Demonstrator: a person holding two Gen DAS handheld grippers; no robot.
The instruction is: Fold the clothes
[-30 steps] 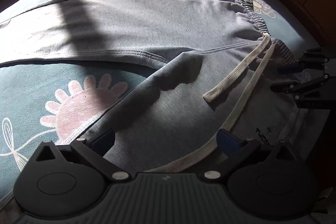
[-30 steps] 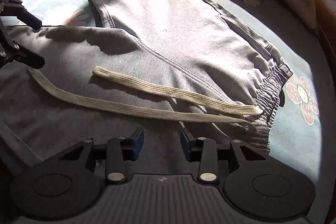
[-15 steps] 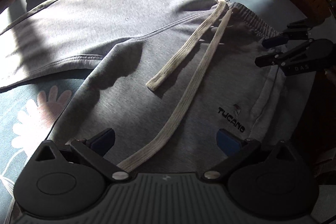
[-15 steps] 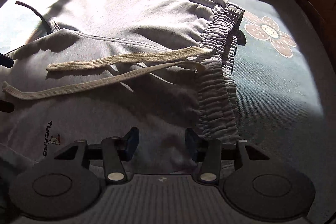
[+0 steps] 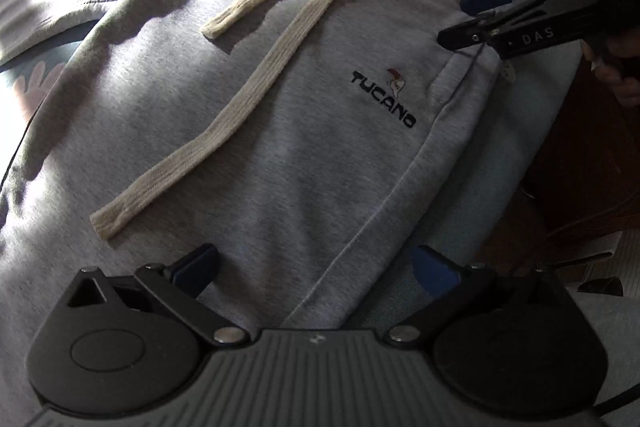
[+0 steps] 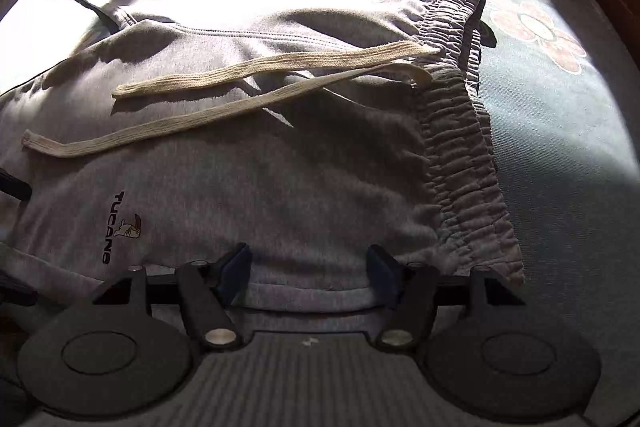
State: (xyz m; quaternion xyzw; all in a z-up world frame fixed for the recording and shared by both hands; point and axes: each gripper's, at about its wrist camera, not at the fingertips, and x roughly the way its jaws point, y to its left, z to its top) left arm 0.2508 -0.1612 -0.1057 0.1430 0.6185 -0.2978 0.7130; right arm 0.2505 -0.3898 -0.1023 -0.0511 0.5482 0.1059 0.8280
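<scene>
Grey sweatpants (image 5: 320, 167) with a black logo (image 5: 384, 99) lie flat on the teal bed sheet (image 5: 472, 187). Two cream drawstrings (image 5: 256, 95) trail across them from the gathered waistband (image 6: 460, 147). My left gripper (image 5: 316, 271) hangs open over the pants' near side seam, below the logo, with nothing gripped. My right gripper (image 6: 310, 267) is low over the near hip edge of the sweatpants (image 6: 320, 187), beside the waistband. Its jaws are opening; cloth lies under them and the pads do not press on it. In the left wrist view the right gripper (image 5: 456, 23) shows by the waistband corner.
The sheet (image 6: 560, 167) has a flower print (image 6: 540, 35) past the waistband. Dark wood (image 5: 580, 147) runs along the bed's near side. A person's hand (image 5: 616, 75) holds the right gripper. Sun lights the far trouser leg.
Both grippers have come closer and lower over the pants' hip and logo area. The right gripper's jaws have spread wider. The pants have not shifted.
</scene>
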